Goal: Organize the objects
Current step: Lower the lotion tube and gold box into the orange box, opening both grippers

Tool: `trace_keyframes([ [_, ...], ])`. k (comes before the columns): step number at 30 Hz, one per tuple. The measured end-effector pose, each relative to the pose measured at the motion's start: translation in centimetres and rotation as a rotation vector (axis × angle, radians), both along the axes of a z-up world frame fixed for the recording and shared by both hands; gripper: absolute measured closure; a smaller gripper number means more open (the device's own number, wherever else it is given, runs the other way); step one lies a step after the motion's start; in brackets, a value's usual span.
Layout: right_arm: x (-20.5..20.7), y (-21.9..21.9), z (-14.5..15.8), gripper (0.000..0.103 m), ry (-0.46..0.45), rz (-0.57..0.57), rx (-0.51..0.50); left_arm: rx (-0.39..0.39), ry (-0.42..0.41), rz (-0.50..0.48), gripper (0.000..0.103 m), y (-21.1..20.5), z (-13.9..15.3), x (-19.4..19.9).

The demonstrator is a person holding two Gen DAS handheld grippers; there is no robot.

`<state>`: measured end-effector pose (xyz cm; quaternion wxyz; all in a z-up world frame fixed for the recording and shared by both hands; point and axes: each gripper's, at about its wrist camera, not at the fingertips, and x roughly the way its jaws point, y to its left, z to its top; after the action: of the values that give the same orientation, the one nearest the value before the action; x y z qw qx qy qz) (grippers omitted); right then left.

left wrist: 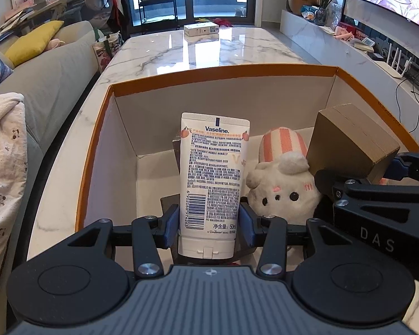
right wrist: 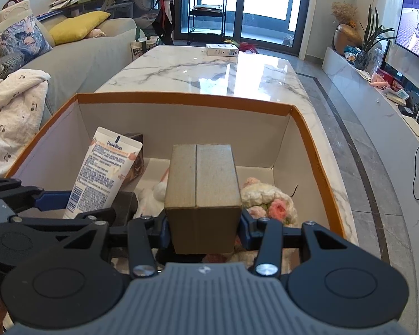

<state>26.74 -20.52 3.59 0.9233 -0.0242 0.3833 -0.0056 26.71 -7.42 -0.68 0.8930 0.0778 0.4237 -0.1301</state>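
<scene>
Both loads hang over the orange-rimmed box [right wrist: 181, 102] on the marble table [right wrist: 209, 67], so this looks like the placing step. The left tongs [left wrist: 209, 223] pinch a Vaseline tube [left wrist: 213, 173] near its cap; the right tongs [right wrist: 204, 229] pinch a brown carton [right wrist: 202, 192] above a plush toy [left wrist: 283, 187]. Next, each needs a bare patch of box floor before the tongs spread

Tube [left wrist: 213, 178] reads "Vaseline", "50ml", seemingly "Unilever"; right claw [left wrist: 388, 178] "DAS"
</scene>
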Motion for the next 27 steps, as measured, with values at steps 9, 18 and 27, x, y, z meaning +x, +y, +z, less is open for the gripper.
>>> trace_keyframes([
  [9, -0.15, 0.48, -0.44, 0.055, -0.022, 0.004, -0.049, 0.013, -0.010, 0.004, 0.050, 0.11, -0.04, 0.03],
  [18, -0.14, 0.42, -0.49, 0.055, -0.025, 0.009, -0.063, 0.019, -0.015, 0.009, 0.050, 0.11, -0.06, 0.09],
  [27, -0.25, 0.30, -0.45, 0.049, -0.025, 0.006, -0.059, 0.016, -0.010, 0.016, 0.049, 0.17, -0.06, 0.03],
])
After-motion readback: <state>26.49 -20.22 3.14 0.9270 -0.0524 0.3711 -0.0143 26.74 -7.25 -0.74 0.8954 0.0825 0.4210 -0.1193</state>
